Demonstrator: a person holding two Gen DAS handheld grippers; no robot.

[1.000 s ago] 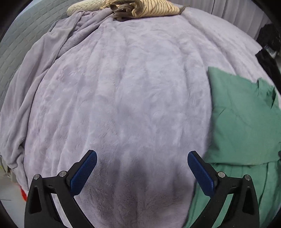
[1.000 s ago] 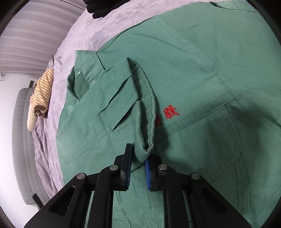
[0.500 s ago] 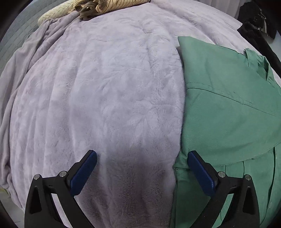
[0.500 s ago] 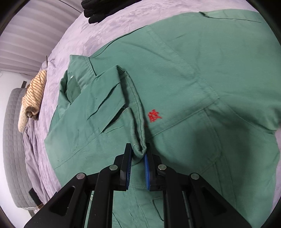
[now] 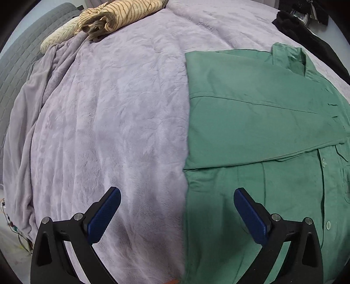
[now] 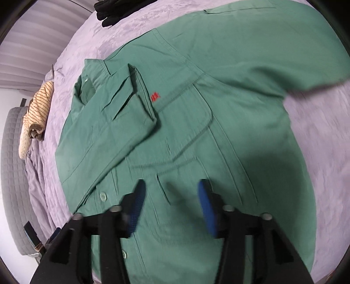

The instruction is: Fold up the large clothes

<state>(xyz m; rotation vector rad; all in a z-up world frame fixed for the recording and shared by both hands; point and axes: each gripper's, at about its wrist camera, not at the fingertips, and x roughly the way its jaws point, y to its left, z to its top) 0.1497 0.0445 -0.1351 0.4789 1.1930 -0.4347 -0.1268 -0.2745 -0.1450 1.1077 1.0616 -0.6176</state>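
Observation:
A large green button shirt [image 6: 196, 122] lies face up on a lilac blanket [image 5: 113, 113]. Its left sleeve [image 6: 122, 122] is folded across the chest, cuff near the red embroidery [image 6: 155, 96]. The other sleeve [image 6: 273, 54] stretches out to the right. My right gripper [image 6: 171, 207] is open and empty, above the shirt's lower front. In the left wrist view the shirt [image 5: 262, 131] fills the right half. My left gripper [image 5: 177, 209] is open and empty, straddling the shirt's left folded edge.
A striped beige garment [image 5: 118, 15] lies bunched at the far end of the bed, also in the right wrist view [image 6: 37, 113]. Dark clothes [image 5: 310, 37] lie at the far right corner. A grey quilted headboard [image 6: 13, 174] borders the bed.
My right gripper has opened and let go of the sleeve cuff, which now lies on the chest, and pulled back. My left gripper has swung right, so more of the shirt shows.

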